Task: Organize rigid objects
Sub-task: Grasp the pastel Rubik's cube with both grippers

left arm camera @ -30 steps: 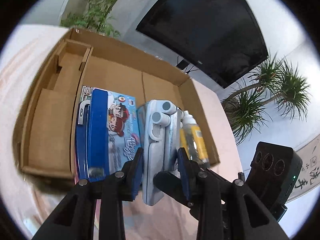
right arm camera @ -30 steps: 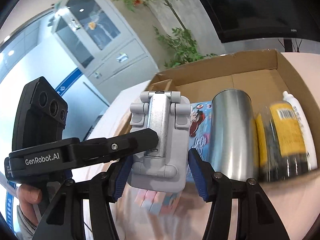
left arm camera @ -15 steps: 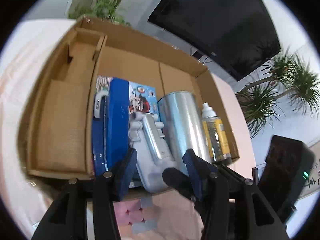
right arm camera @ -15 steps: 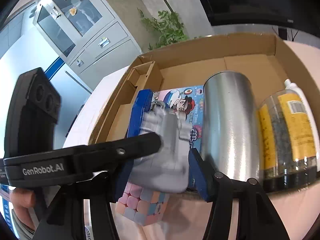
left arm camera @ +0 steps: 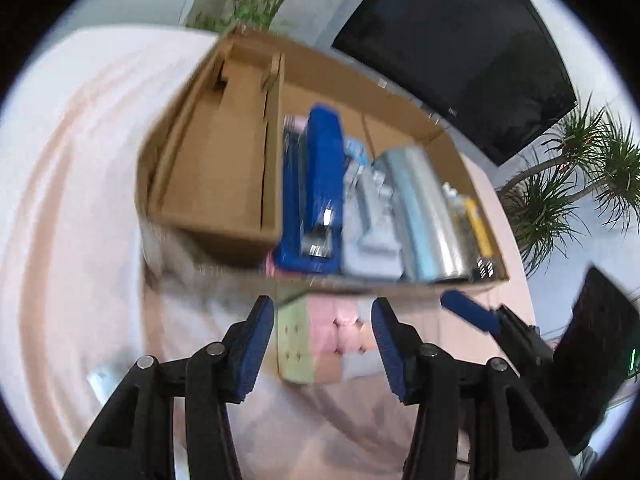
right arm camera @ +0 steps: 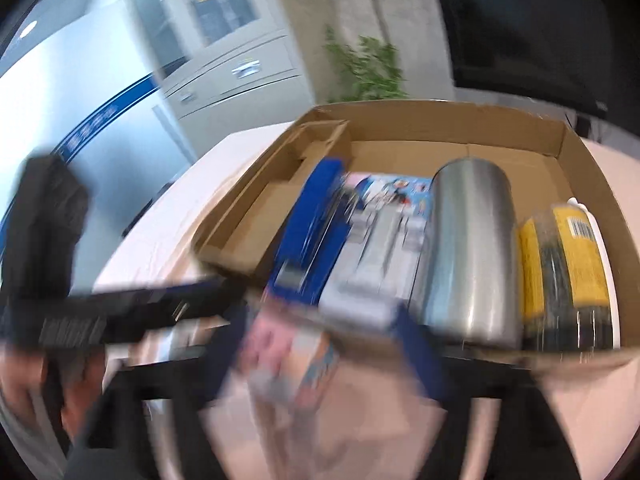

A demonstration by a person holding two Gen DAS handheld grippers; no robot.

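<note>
A cardboard box (left arm camera: 212, 168) holds a blue stapler (left arm camera: 320, 184), a grey folding stand (left arm camera: 370, 236), a steel tumbler (left arm camera: 428, 216) and a yellow-labelled bottle (left arm camera: 472, 220). In the right wrist view I see the same box (right arm camera: 576, 168), stapler (right arm camera: 316, 224), stand (right arm camera: 380, 256), tumbler (right arm camera: 468, 240) and bottle (right arm camera: 568, 264). A pastel puzzle cube (left arm camera: 324, 340) lies on the cloth in front of the box. My left gripper (left arm camera: 323, 340) is open, its fingers either side of the cube. My right gripper (right arm camera: 320, 352) is open and blurred, with the cube (right arm camera: 288, 356) between its fingers.
A pink cloth (left arm camera: 80, 200) covers the table. A black screen (left arm camera: 460, 48) and potted plants (left arm camera: 560, 196) stand behind the box. The box's left part has a bare cardboard insert (left arm camera: 224, 148). The other gripper's blue fingertip (left arm camera: 468, 312) shows at the right.
The grey stand was let go and now lies in the box between stapler and tumbler. Both grippers have pulled back from the box and sit around the pastel cube.
</note>
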